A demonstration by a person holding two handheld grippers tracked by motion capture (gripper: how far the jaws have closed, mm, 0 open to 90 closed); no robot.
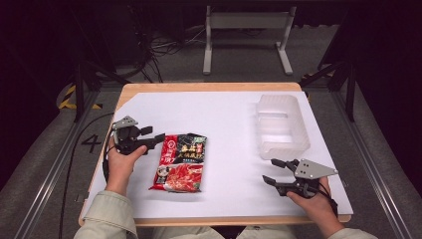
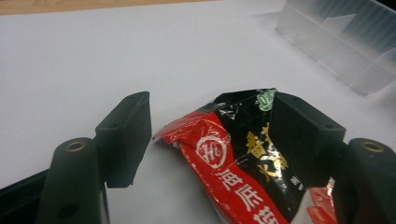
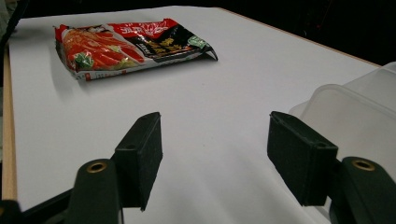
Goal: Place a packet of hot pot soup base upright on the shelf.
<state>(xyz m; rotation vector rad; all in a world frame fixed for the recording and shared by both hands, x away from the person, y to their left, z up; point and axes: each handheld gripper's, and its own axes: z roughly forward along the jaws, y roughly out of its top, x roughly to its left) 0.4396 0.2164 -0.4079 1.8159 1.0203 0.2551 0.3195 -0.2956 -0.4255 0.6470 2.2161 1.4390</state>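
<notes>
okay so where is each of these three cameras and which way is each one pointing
High view: above the person's table edge, facing forward and down; both forearms, left tool, right tool.
Left gripper view: on the left tool, facing the packet corner between its open jaws.
Right gripper view: on the right tool, facing across the white table.
Shared: packet and clear container.

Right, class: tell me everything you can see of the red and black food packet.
The food packet is a glossy, crinkled plastic pouch, red and black with white and yellow characters and a food picture. It lies flat on the white sheet, its upper left corner between the open fingers of the left gripper, unclamped.
</notes>
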